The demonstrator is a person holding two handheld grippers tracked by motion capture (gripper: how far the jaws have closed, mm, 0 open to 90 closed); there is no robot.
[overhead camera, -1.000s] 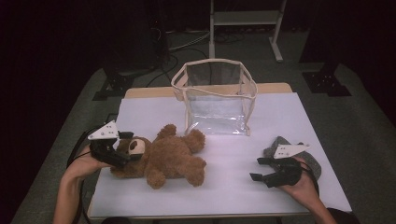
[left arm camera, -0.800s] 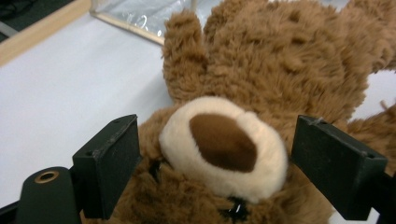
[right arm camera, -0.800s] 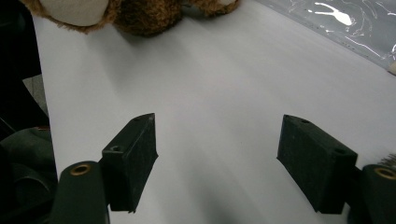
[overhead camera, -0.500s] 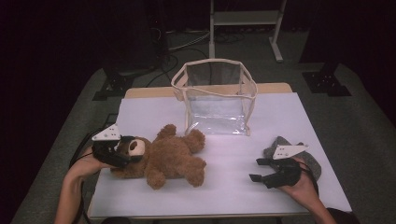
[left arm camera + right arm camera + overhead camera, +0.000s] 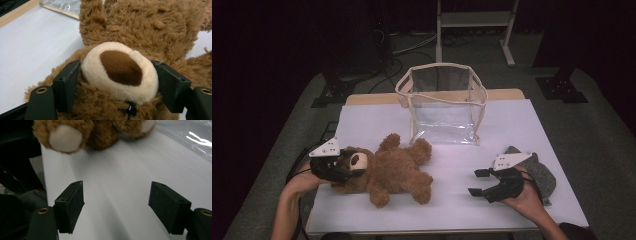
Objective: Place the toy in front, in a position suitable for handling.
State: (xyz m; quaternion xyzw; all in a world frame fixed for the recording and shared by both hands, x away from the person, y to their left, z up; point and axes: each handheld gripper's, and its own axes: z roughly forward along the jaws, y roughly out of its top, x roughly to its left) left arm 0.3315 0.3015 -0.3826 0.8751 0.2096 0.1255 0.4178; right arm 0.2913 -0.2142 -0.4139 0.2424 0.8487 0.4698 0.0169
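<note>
Our left gripper (image 5: 346,167) has just been closing and now pinches the teddy bear (image 5: 387,170) by its cream muzzle (image 5: 120,71), both pads pressing in. The bear lies near the worktop's (image 5: 512,125) front-left corner. Our right gripper (image 5: 479,182) stands released near the front-right corner, beside a grey cloth (image 5: 539,172).

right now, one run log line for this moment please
left gripper: jaws just closing, on bear muzzle | right gripper: open, nothing between | bag: upright behind bear | grey cloth: by right hand
</note>
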